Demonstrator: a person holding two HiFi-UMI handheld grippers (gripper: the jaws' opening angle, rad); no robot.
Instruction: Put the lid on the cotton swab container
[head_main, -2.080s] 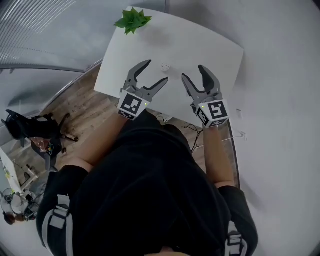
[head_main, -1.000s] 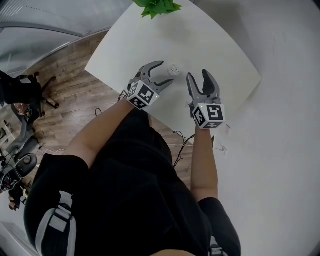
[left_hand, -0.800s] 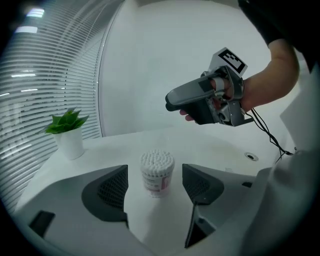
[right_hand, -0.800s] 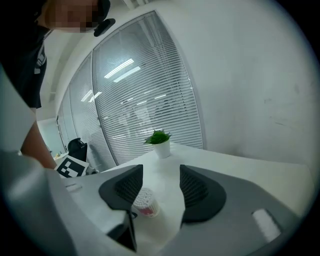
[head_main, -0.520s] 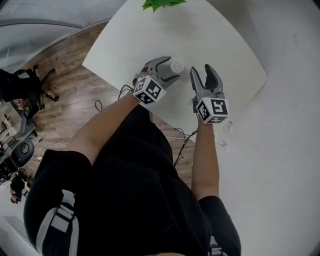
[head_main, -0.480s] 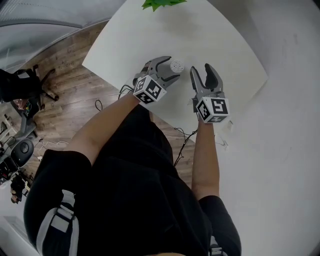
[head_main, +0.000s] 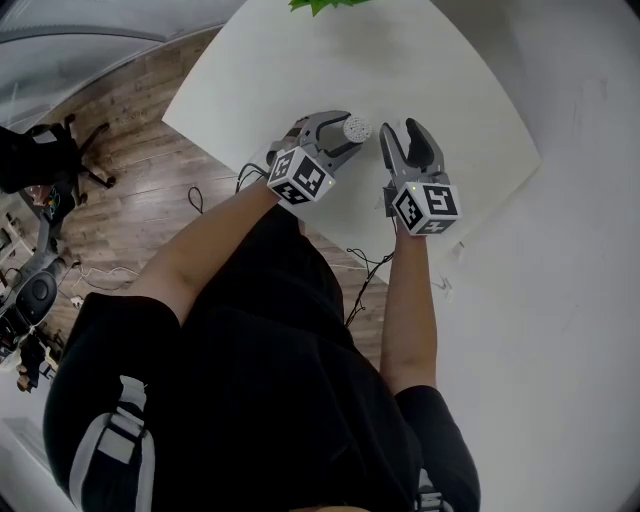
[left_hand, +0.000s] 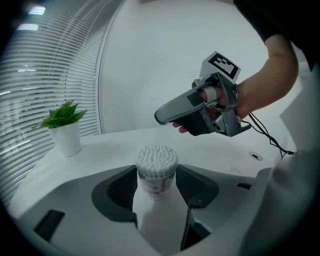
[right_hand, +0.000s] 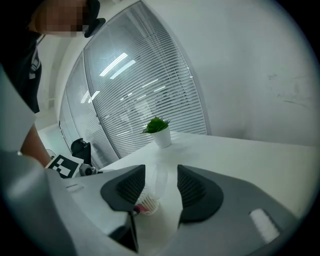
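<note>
A small round cotton swab container (head_main: 357, 128) stands open on the white table (head_main: 450, 80), its white swab tips showing on top (left_hand: 156, 156). My left gripper (head_main: 347, 133) has its jaws on either side of the container (left_hand: 156, 180); they have just been closing and the pads now meet its sides. My right gripper (head_main: 400, 132) sits just right of it. Its jaws have been closing too, and a clear lid (right_hand: 158, 179) shows between them with a gap on the right side. Low in the right gripper view the container (right_hand: 147, 203) shows past the left pad.
A potted green plant (head_main: 325, 5) (left_hand: 64, 125) (right_hand: 159, 130) stands at the table's far edge. The near table edge lies just behind both grippers, with cables (head_main: 365, 270) hanging below it. Wooden floor and a dark chair (head_main: 40, 150) are at the left. Window blinds (right_hand: 140, 85) run beyond the table.
The left gripper slid forward until its jaws closed in around the container. The right gripper came down closer to the container and its jaws narrowed.
</note>
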